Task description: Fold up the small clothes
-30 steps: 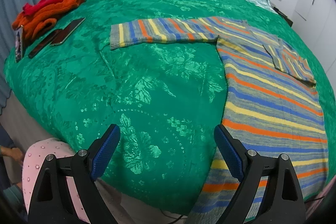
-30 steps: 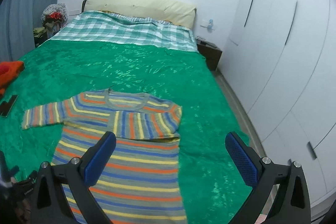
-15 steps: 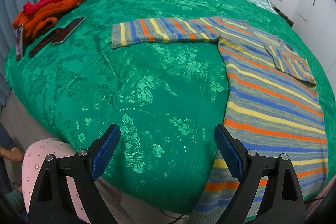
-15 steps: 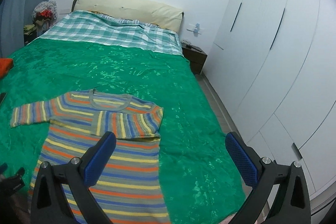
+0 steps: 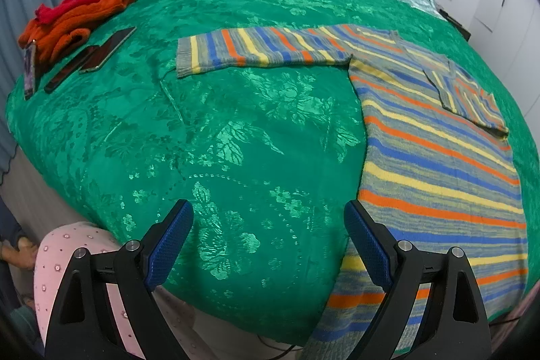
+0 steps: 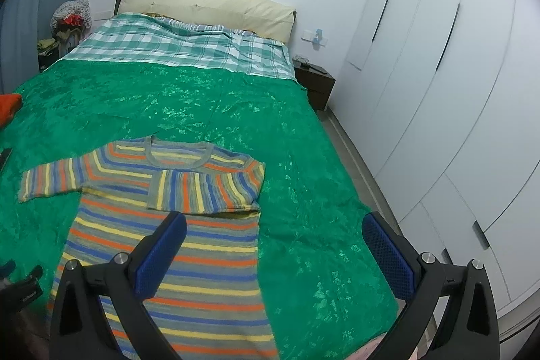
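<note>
A striped knit sweater (image 5: 435,154) in grey, blue, orange and yellow lies flat on the green bedspread (image 5: 216,130). Its left sleeve (image 5: 260,49) stretches out sideways; its right sleeve (image 6: 206,191) is folded across the chest. The hem hangs over the bed's near edge. My left gripper (image 5: 268,245) is open and empty above the bed's near edge, left of the sweater's body. My right gripper (image 6: 275,253) is open and empty above the sweater's lower right side (image 6: 189,262).
Orange and red clothes (image 5: 74,16) lie at the bed's left edge with phones (image 5: 108,48) beside them. A checked sheet (image 6: 182,46) and pillow (image 6: 209,5) are at the head. A nightstand (image 6: 314,80) and white wardrobe (image 6: 449,83) stand to the right.
The right gripper's view has swung right, towards the wardrobe side, and the sweater now sits more to the left in it. The left gripper has barely moved. Both stay open.
</note>
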The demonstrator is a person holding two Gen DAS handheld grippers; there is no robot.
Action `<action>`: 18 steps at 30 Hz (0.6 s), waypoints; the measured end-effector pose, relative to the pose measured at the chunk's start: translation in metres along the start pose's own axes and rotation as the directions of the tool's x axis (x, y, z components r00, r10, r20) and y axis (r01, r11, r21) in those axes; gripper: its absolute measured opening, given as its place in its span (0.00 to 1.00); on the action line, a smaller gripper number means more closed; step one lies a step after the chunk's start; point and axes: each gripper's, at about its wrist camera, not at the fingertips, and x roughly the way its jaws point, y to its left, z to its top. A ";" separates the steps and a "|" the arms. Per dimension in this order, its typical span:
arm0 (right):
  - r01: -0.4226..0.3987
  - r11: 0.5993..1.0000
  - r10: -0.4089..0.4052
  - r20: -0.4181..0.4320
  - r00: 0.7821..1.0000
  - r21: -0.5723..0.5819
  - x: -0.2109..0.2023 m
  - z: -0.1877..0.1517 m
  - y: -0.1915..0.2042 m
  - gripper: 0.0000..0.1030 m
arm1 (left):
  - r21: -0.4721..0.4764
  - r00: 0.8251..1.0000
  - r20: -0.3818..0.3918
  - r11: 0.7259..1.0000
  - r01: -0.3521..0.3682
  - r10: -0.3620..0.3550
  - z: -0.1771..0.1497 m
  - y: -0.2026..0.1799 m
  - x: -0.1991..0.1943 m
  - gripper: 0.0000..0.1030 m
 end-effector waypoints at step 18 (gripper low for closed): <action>-0.023 1.000 0.024 -0.022 0.999 0.012 0.002 -0.003 0.002 0.99 | -0.001 1.000 -0.002 1.000 -0.001 0.001 0.000 -0.001 0.001 0.89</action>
